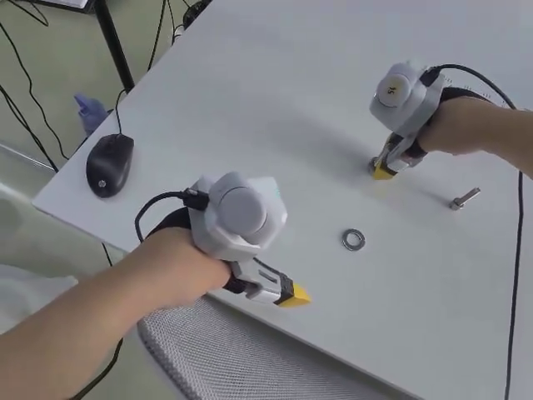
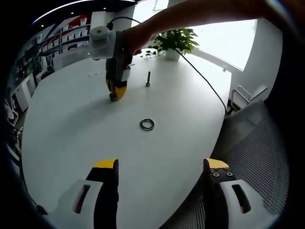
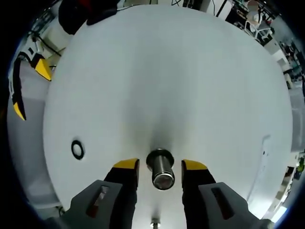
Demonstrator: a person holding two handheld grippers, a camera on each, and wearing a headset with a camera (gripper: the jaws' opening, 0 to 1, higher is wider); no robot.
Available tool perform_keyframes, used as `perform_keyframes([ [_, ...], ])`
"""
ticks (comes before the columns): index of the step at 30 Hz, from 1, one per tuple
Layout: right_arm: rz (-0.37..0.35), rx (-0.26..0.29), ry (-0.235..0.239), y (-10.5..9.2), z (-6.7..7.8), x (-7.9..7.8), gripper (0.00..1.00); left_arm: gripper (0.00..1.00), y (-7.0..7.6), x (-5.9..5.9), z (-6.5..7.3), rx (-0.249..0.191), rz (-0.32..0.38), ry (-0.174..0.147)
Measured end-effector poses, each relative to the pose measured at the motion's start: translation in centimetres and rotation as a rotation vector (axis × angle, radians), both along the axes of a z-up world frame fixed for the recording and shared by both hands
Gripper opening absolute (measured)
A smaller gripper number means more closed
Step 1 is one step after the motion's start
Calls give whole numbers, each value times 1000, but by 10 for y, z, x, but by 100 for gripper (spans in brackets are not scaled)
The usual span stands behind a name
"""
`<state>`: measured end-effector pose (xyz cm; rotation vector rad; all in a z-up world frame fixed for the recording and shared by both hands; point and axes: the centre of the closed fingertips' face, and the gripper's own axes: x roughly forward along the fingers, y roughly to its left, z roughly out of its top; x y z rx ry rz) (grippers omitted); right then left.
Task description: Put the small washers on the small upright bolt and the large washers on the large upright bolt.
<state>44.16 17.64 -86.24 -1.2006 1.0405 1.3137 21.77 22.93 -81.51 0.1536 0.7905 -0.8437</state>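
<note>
Right gripper view: right gripper [image 3: 161, 164] jaws spread, straddling the thick upright dark steel bolt [image 3: 163, 175], small gap on each side, nothing pinched. Flat silver ring-shaped washer [image 3: 77, 149] lies well off to the left on the white round-edged table [image 3: 190, 71]. Left gripper view: left gripper [image 2: 162, 164] jaws wide apart, empty, over the table's near edge; the washer is ahead, and the thin upright silver bolt [image 2: 148, 78] stands just beside the right gripper. Head view: black computer mouse [image 1: 110, 164] near the table's left edge, grey mesh chair [image 1: 216, 354] below.
</note>
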Motion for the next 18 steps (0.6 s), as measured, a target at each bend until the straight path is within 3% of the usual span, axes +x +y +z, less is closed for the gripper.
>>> perform_keyframes([
  [5, -24, 3, 17, 0, -1, 4, 37, 72, 1, -2, 2, 5, -1, -2],
  [10, -45, 29, 25, 1, 10, 2, 37, 72, 0, -3, 3, 3, -6, -12],
  [12, -103, 61, 60, 3, 16, -2, 37, 72, -1, -4, 4, 2, -7, -16],
  [18, -97, 85, 28, 0, 36, -1, 38, 72, -4, -7, 6, -4, -12, -18],
])
